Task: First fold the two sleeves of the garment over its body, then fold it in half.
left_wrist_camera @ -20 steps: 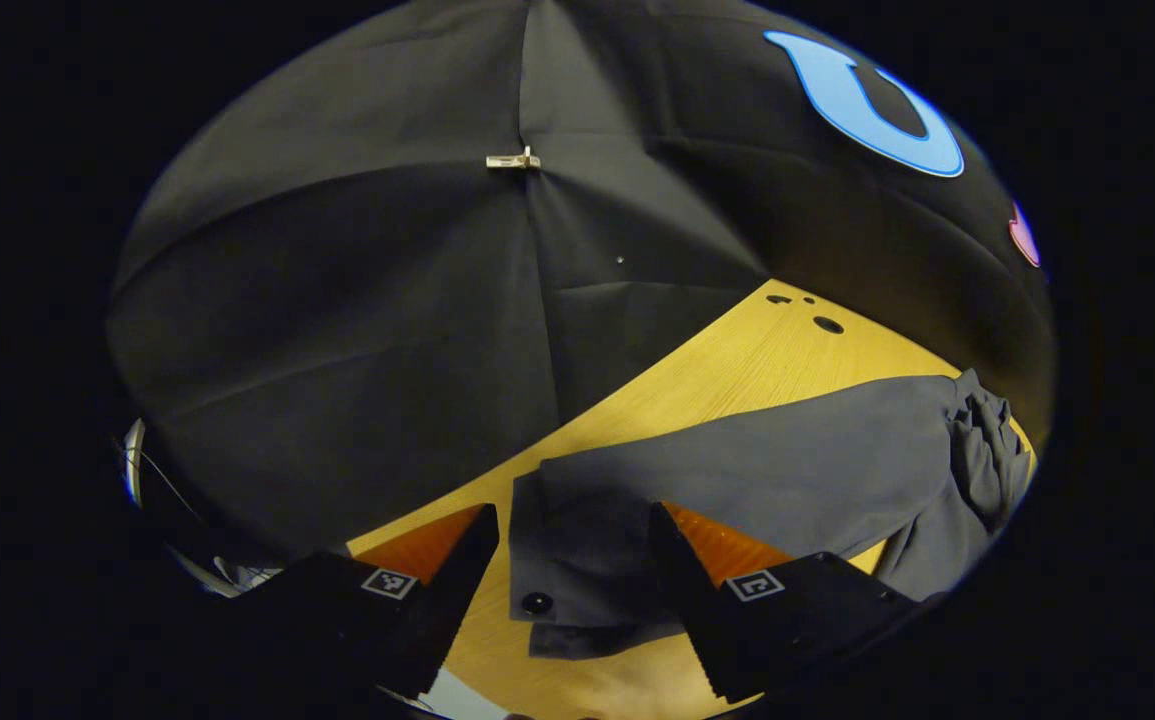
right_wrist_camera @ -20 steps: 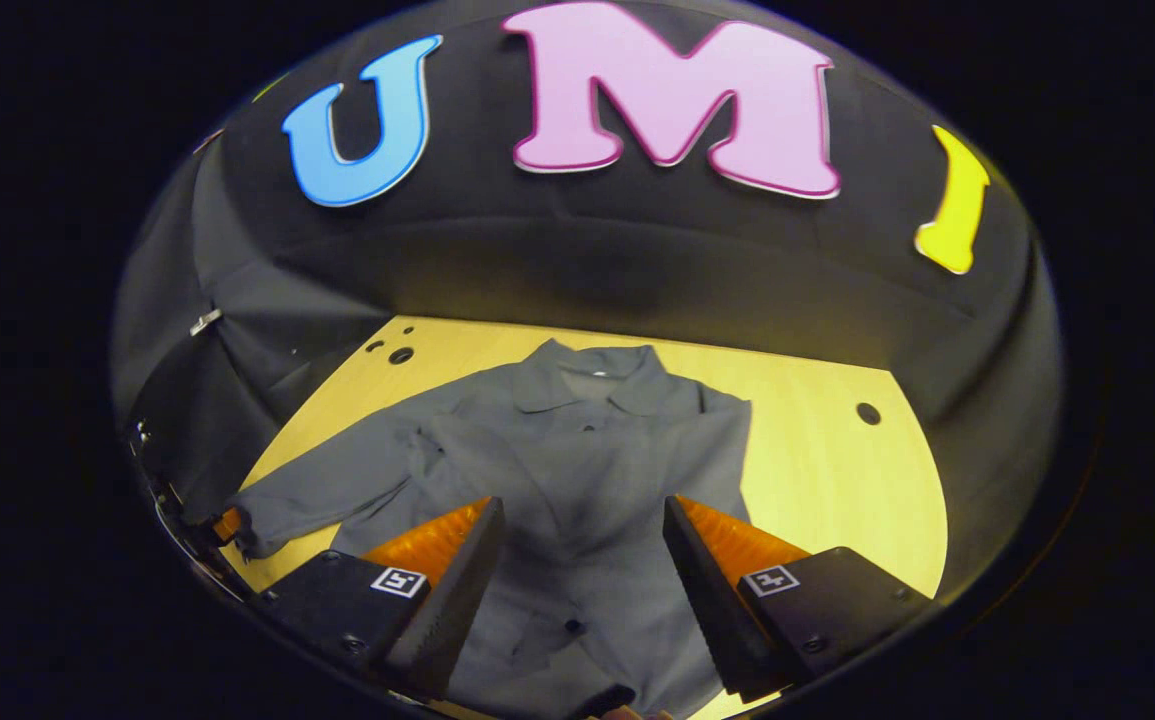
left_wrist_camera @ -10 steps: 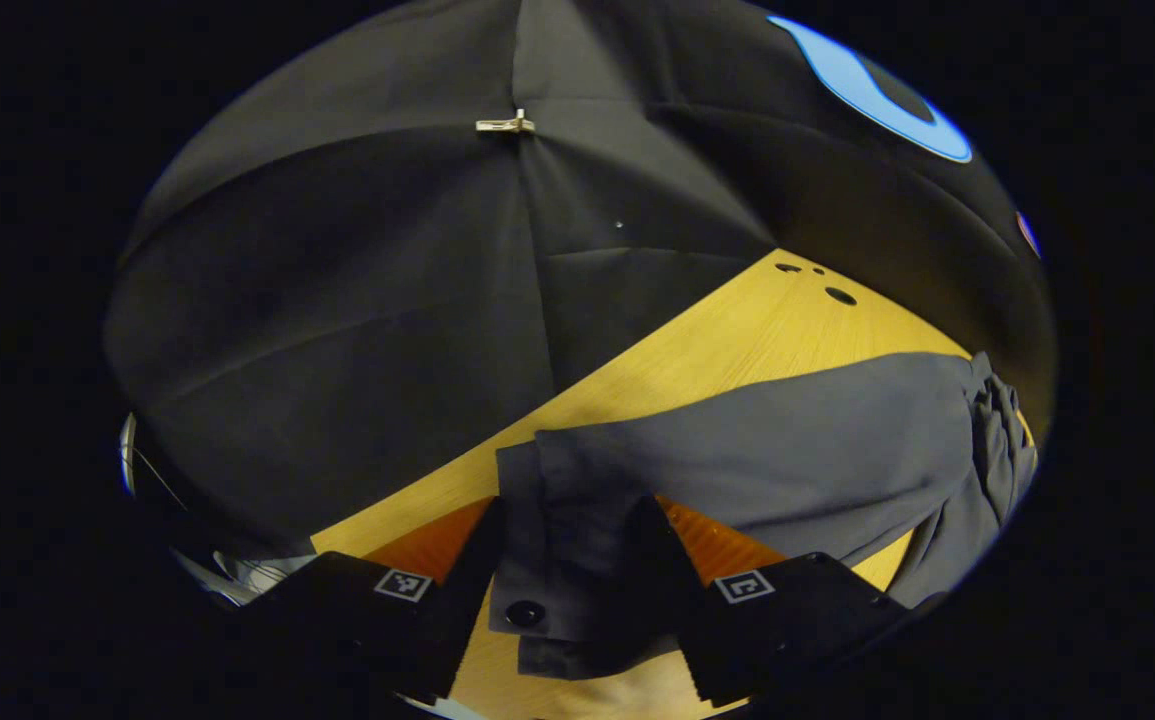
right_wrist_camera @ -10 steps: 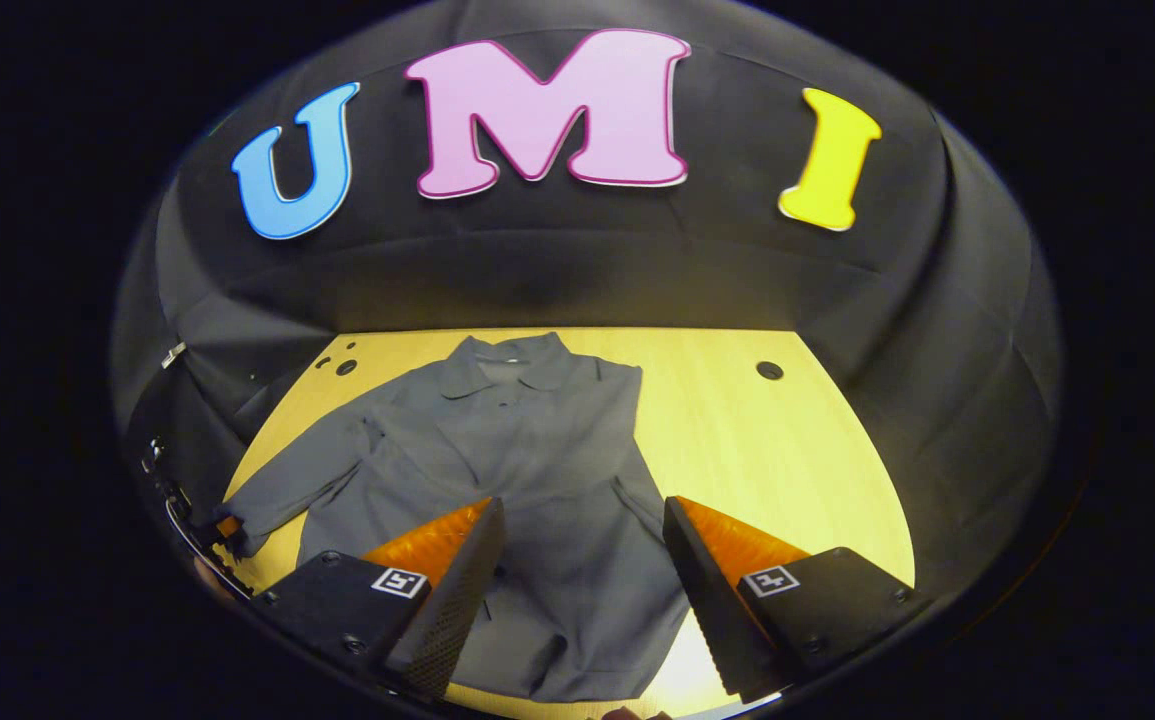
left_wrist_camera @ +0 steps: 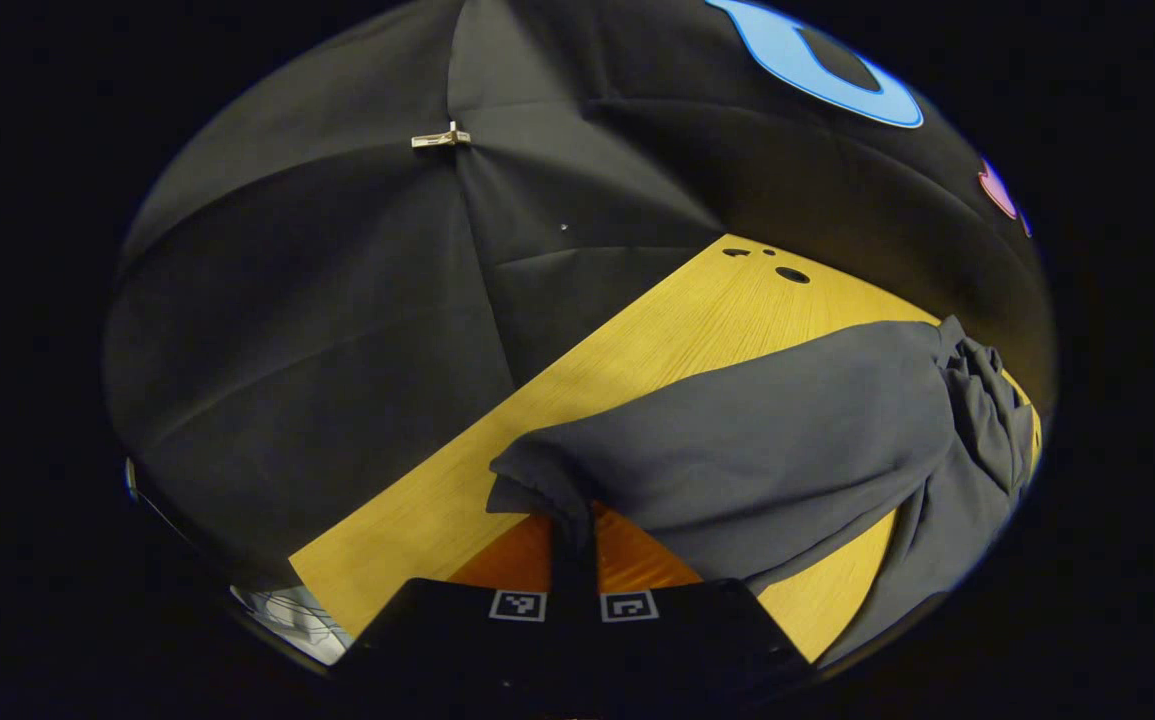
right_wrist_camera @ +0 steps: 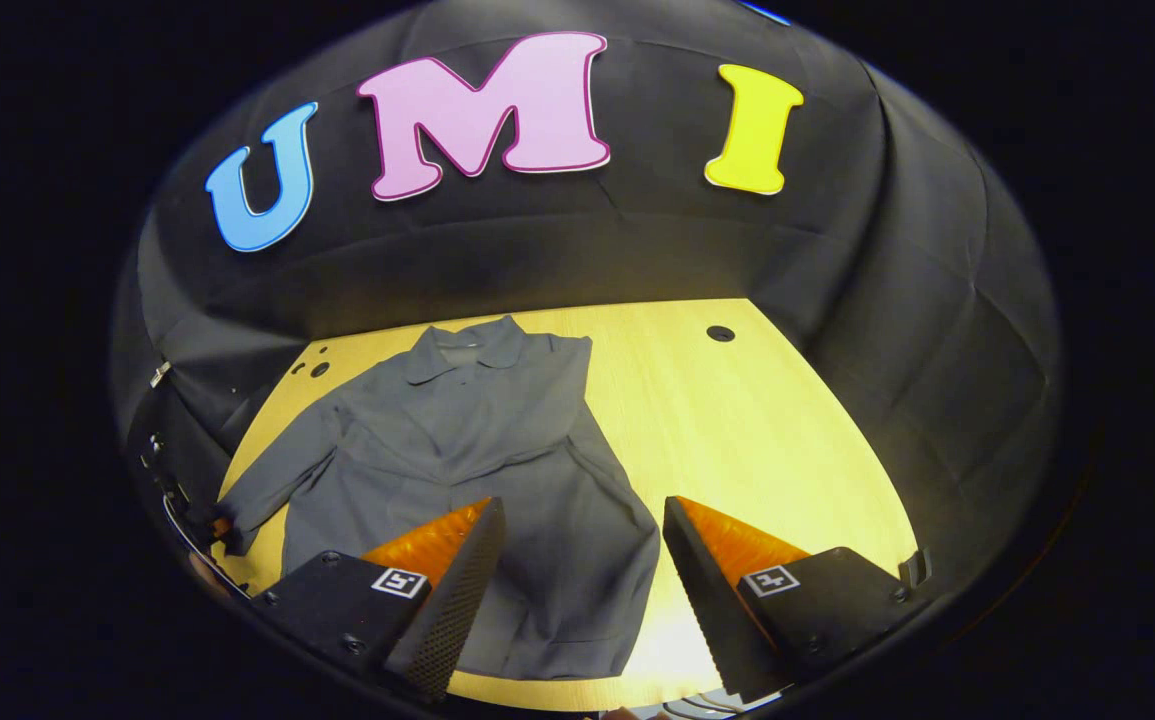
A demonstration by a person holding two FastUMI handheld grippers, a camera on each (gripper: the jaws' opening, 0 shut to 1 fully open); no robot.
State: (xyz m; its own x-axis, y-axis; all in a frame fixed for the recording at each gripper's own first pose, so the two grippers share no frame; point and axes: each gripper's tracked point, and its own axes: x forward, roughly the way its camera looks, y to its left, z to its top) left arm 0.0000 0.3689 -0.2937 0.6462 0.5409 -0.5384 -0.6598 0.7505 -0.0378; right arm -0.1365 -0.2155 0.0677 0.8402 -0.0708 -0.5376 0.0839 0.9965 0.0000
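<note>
My left tongs (left_wrist_camera: 574, 530) are clenched on the cuff of the grey shirt's left sleeve (left_wrist_camera: 737, 450), which stretches out over the left side of the wooden worktop (left_wrist_camera: 627, 340). The cloth looks light, soft and limp, so I judge it will sag and drag; the cuff hem is the sound place to hold. The shirt (right_wrist_camera: 477, 450) lies flat, collar far. My right tongs (right_wrist_camera: 577, 550) hang released above its near hem, holding nothing.
</note>
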